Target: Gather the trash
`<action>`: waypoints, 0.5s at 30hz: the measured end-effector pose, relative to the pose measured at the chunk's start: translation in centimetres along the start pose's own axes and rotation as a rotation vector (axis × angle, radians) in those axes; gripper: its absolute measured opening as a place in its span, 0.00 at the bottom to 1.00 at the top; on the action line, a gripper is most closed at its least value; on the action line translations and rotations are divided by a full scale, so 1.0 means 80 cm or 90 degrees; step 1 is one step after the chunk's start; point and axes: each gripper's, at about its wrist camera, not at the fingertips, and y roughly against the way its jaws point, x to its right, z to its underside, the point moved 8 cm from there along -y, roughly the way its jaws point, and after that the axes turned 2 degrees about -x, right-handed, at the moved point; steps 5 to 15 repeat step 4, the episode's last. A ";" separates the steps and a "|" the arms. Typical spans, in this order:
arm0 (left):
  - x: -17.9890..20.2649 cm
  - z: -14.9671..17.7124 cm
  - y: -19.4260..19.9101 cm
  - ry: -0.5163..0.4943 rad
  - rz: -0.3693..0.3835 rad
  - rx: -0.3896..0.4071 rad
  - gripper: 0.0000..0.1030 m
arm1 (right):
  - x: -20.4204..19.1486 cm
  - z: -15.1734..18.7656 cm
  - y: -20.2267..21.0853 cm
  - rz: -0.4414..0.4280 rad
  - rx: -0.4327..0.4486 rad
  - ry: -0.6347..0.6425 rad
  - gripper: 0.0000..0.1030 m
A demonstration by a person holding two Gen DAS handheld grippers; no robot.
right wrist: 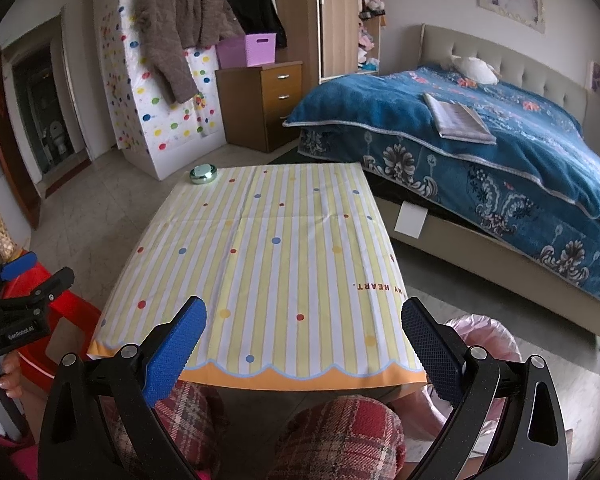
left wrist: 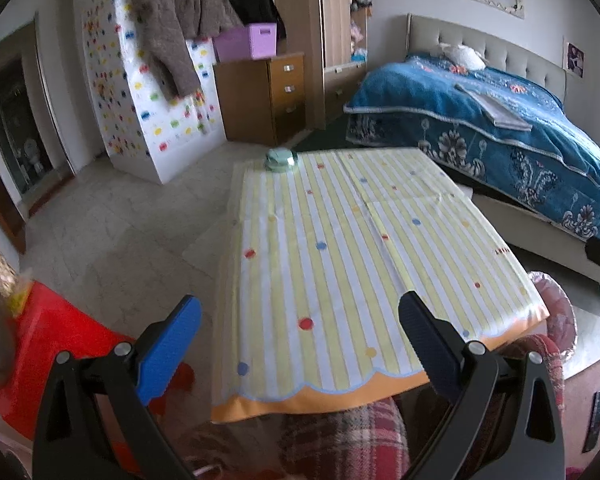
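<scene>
1. Directly to your right, a bin lined with a pink bag (right wrist: 486, 334) stands on the floor beside the near corner of the surface (right wrist: 268, 264).
2. Your right gripper (right wrist: 302, 354) hovers over the near edge of the striped, dotted cloth, jaws wide, holding nothing.
3. Your left gripper (left wrist: 300, 354) hovers at the surface's near left corner, equally wide, holding nothing.
4. A small green round tin (right wrist: 203, 173) sits at the far left corner.
5. A red stool (left wrist: 48, 344) stands left; a blue-covered bed (right wrist: 500, 152) lies right.
</scene>
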 end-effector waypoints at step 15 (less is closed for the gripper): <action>0.008 0.008 -0.014 0.011 0.031 -0.014 0.93 | 0.083 0.043 -0.004 0.055 0.024 -0.033 0.94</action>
